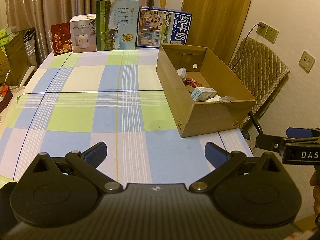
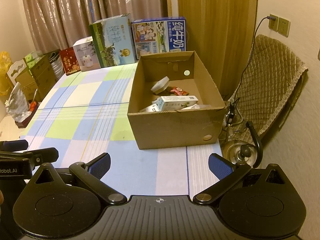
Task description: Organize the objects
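An open cardboard box point(image 1: 212, 116) point(image 2: 172, 128) stands on the right side of the checked tablecloth point(image 1: 90, 104) point(image 2: 84, 120). Inside it lie a white medicine carton point(image 1: 204, 93) point(image 2: 179, 101), a red snack packet point(image 1: 193, 82) point(image 2: 179, 91), a round white container point(image 1: 181, 72) point(image 2: 160, 85) and other small items. My left gripper point(image 1: 156, 154) is open and empty above the near table edge, left of the box. My right gripper point(image 2: 159, 166) is open and empty in front of the box. Each gripper shows at the edge of the other's view: the right gripper point(image 1: 290, 142) and the left gripper point(image 2: 24, 156).
Milk cartons point(image 1: 117, 25) point(image 2: 160, 36), a white appliance box point(image 1: 84, 33) and a red box point(image 1: 61, 39) line the table's far edge. A padded chair point(image 1: 260, 70) point(image 2: 270, 84) and a metal kettle point(image 2: 242, 152) sit right of the table. Boxes and clutter stand at the left point(image 2: 36, 76).
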A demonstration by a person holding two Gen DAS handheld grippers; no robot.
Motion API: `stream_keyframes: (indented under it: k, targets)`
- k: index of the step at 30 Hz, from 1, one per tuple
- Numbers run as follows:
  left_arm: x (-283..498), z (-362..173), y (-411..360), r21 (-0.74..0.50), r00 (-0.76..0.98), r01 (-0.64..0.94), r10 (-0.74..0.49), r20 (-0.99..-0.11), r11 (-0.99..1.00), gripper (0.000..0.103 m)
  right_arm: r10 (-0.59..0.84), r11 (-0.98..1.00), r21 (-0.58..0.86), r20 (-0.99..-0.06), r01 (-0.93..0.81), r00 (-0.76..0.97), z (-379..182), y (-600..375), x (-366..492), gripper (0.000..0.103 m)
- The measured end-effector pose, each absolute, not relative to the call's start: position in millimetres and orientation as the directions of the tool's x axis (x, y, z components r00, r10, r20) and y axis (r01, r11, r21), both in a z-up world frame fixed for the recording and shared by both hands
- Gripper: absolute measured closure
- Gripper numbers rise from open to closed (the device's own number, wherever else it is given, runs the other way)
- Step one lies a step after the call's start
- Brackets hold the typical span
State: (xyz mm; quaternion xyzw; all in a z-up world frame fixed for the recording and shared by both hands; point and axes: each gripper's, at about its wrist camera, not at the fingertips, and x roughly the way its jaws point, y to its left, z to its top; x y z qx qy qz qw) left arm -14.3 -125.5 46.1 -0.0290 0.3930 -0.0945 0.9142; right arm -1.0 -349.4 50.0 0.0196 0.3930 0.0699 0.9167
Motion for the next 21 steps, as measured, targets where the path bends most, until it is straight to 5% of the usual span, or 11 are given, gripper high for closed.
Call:
stream_keyframes:
  k: [21]
  targets:
    - [-16.2, 44.1, -125.7, -0.141, 0.681, 0.155, -0.209, -0.702, 0.978, 0.001, 0.144, 0.989, 0.089, -0.715, -0.115, 0.684, 51.2, -346.8, -1.7, 0.002]
